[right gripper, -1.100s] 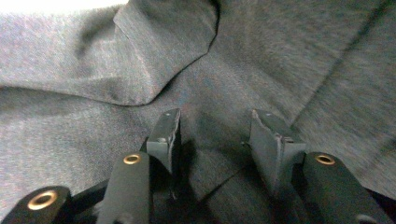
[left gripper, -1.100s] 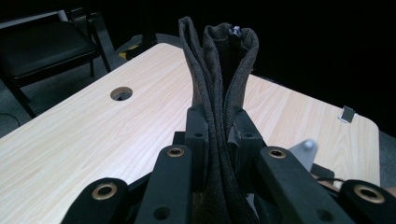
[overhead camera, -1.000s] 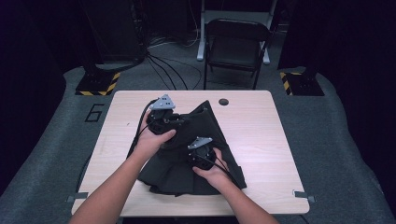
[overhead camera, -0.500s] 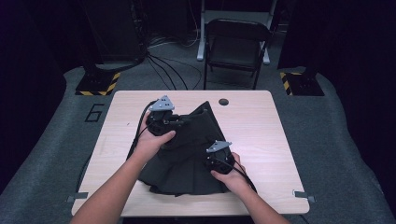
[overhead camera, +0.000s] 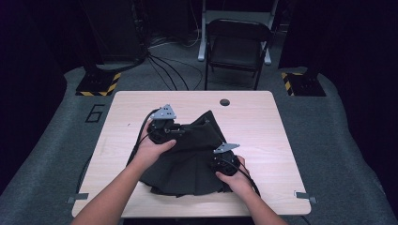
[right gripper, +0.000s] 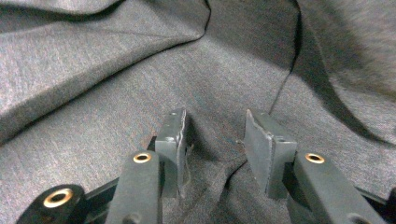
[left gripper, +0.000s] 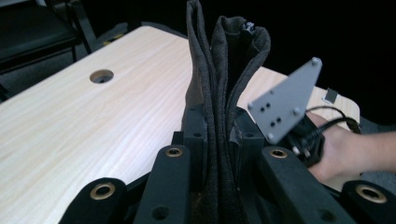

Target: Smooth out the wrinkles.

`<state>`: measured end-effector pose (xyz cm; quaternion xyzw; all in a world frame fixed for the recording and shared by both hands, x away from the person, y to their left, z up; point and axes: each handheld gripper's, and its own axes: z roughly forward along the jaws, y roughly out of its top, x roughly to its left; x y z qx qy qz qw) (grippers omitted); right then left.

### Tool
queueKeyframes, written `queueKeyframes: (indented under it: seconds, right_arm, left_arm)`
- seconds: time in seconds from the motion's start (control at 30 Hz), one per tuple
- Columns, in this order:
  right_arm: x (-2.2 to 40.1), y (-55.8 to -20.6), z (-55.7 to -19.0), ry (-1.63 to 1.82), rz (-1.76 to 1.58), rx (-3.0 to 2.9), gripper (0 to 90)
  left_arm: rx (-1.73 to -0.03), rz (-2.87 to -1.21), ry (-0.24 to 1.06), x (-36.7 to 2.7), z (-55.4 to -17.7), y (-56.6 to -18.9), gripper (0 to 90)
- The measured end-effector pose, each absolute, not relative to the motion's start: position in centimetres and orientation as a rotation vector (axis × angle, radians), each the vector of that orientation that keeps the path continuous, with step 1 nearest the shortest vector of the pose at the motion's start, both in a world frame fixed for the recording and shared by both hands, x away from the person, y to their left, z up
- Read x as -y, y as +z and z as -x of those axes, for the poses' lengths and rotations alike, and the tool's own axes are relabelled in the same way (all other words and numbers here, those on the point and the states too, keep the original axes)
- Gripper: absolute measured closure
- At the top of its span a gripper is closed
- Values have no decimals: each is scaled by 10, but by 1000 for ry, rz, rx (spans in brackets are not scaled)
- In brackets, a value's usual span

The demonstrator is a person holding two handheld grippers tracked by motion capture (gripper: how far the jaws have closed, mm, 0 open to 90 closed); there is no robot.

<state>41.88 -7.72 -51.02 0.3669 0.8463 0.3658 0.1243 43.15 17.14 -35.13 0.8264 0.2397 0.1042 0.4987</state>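
A dark garment (overhead camera: 187, 154) is spread mid-table (overhead camera: 263, 117), mid-fold by the look of it; a bunched edge is clamped tight in the left gripper (left gripper: 219, 135); the right gripper (right gripper: 215, 140) rests on the cloth, jaws partly open (just been closing), nothing pinched yet; a fold must be caught next.

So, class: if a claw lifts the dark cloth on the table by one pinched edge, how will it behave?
Probably floppy: the cloth lies in soft folds and creases. The layers pinched in the left claw bunch together, so the rest would likely drape and sag rather than hold shape. Its matte weave suggests it won't slip easily. It also looks light for its size.
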Motion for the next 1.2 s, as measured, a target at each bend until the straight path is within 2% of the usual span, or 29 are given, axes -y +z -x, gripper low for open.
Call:
queueKeyframes:
  seconds: [0.3,0.57,1.2]
  right_arm:
    - [91,-500,-420,1087,-1154,-2432,579]
    - [107,-507,-427,1064,-1224,-2420,573]
    - [110,-503,-424,1079,-1231,-2431,561]
  left_arm:
    - [-567,-2042,223,-166,-427,-366,792]
    - [-551,-2052,200,-160,-423,-374,792]
    - [-500,-2088,91,-150,-399,-409,793]
